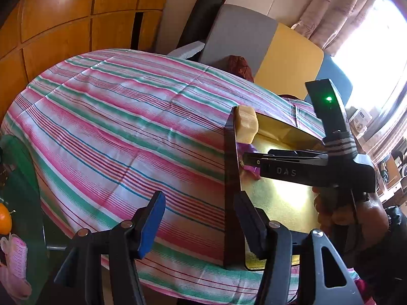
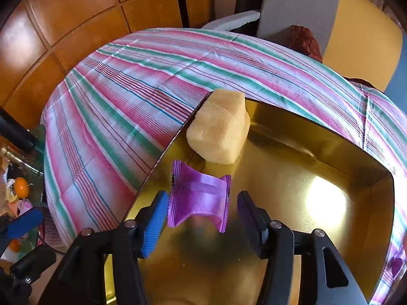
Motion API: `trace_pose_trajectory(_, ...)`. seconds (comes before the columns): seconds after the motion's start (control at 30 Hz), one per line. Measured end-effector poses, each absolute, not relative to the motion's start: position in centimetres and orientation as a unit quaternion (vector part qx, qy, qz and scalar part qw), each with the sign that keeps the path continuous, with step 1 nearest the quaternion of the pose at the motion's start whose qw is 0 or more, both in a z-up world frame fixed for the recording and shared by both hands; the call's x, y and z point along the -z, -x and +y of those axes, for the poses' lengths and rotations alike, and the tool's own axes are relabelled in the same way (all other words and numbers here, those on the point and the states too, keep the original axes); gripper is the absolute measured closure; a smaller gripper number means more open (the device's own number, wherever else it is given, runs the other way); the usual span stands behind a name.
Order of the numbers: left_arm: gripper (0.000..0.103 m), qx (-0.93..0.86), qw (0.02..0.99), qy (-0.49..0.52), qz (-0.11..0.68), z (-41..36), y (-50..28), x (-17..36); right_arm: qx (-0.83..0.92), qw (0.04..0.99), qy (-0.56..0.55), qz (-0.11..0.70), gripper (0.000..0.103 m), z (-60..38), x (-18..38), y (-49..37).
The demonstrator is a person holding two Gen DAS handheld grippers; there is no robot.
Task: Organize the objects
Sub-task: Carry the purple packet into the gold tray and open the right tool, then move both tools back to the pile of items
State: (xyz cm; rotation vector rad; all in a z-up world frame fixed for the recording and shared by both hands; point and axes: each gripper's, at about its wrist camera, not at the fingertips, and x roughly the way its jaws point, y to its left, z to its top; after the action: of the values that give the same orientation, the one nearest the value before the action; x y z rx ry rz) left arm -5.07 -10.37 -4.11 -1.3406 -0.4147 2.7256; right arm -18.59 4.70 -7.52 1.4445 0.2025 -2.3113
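A gold-lined black tray (image 2: 318, 152) rests on the striped cloth. A yellow sponge (image 2: 220, 127) sits in its far left corner, also seen in the left wrist view (image 1: 245, 124). A purple packet (image 2: 199, 195) lies on the tray floor just ahead of my right gripper (image 2: 201, 218), which is open with its fingers either side of it, not touching. My left gripper (image 1: 201, 223) is open and empty, straddling the tray's near left wall (image 1: 231, 190). The right gripper (image 1: 254, 162) shows over the tray in the left wrist view.
The striped cloth (image 1: 114, 117) covers the table. An orange (image 1: 5, 218) and a pink item (image 1: 15, 256) lie at the far left below the table edge. Grey and yellow boards (image 1: 287, 58) and wooden panels (image 1: 58, 20) stand behind.
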Motion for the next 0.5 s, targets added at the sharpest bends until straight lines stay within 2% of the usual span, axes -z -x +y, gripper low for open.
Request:
trace_pose_trajectory(0.17,0.045,-0.894,0.033,0.428,-0.126,-10.0,4.7,3.4,0.840,0.202,-0.500,0.067,0.035,5.8,5.9,16.7)
trace_pose_trajectory(0.5,0.044,-0.914,0.035,0.397,-0.076,-7.4,3.4,0.9,0.860,0.191,-0.473,0.032,0.021,10.9,3.1,11.3)
